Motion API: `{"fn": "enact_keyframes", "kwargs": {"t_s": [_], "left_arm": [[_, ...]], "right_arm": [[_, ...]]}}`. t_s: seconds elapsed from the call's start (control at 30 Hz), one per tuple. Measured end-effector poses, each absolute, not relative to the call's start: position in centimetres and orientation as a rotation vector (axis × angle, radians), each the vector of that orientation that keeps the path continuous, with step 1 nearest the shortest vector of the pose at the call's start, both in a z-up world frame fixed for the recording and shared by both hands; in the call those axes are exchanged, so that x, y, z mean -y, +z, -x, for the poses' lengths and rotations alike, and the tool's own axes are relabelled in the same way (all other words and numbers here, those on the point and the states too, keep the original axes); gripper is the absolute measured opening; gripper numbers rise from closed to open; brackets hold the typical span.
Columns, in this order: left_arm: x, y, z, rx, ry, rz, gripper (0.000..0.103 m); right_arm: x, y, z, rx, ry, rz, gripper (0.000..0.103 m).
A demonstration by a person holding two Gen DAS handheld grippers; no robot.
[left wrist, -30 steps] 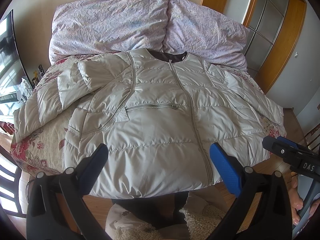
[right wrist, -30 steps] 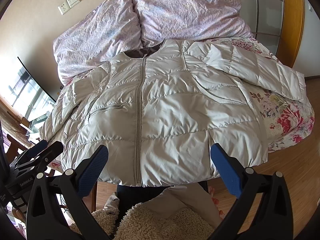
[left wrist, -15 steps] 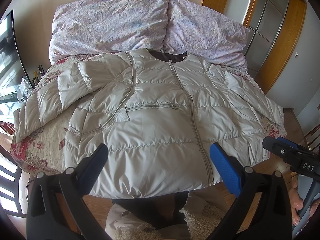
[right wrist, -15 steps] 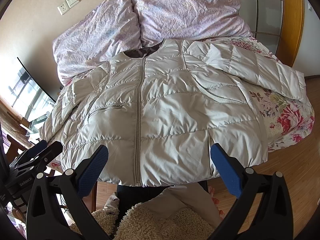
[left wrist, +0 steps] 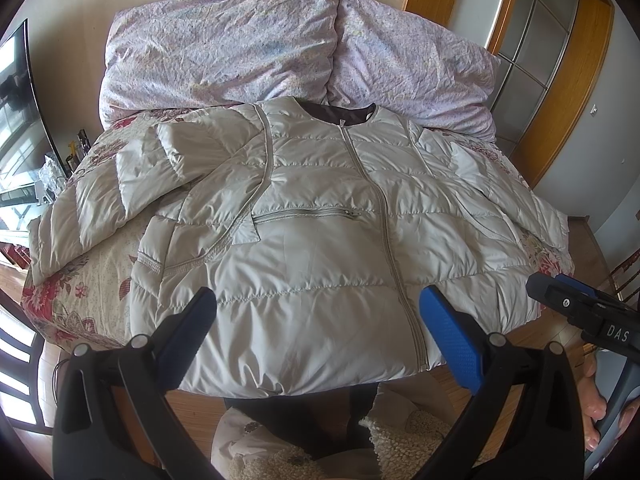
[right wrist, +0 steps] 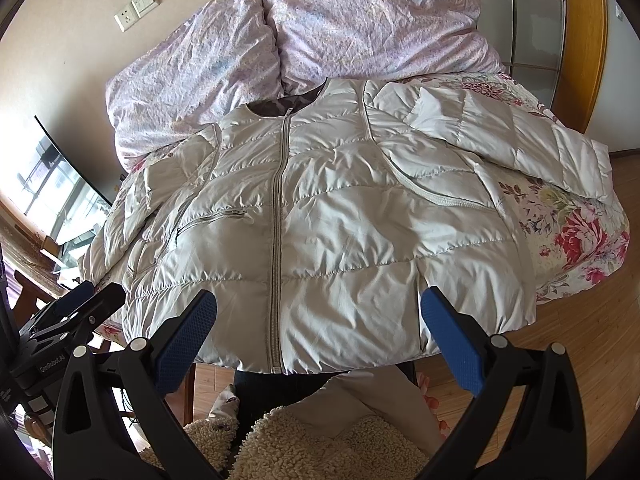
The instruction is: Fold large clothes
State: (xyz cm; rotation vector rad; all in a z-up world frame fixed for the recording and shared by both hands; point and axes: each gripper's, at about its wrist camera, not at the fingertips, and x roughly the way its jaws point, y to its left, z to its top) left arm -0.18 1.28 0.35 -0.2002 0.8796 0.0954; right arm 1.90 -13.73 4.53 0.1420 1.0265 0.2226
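floral bedspread [left wrist: 100, 276] under everything, two lilac pillows [right wrist: 360, 24] at the head, pale quilted jacket [left wrist: 320, 248] laid flat and zipped across the bed — sleeves out to both sides, left gripper [left wrist: 318, 326] jaws spread wide above the hem, right gripper [right wrist: 320, 326] just as wide — neither touching fabric

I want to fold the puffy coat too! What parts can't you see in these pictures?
- Back of the jacket: both views, it lies face up on the bedspread.
- Hem middle: left wrist view, the left gripper fingers cover parts.
- Far sleeve cuff: right wrist view, drops past the bed edge.
- Pillows: tops cut by the picture edge.
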Motion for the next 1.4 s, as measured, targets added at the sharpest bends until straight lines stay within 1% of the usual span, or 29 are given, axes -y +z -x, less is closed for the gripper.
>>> {"fn": "enact_keyframes", "kwargs": {"t_s": [0.8, 1.2, 1.4], "left_arm": [[-1.2, 0.2, 0.0, -0.879, 0.096, 0.2, 0.101], [-1.4, -0.7, -1.1, -0.89, 0.108, 0.198, 0.101], [-1.6, -1.3, -2.2, -0.865, 0.152, 0.163, 0.101]], "right_arm": [[13.9, 4.3, -2.2, -1.028, 0.221, -0.147, 0.102], [13.9, 3.6, -3.4, -1.044, 0.213, -0.166, 0.102], [16.3, 2.9, -4.8, -0.996, 0.132, -0.22, 0.102]]}}
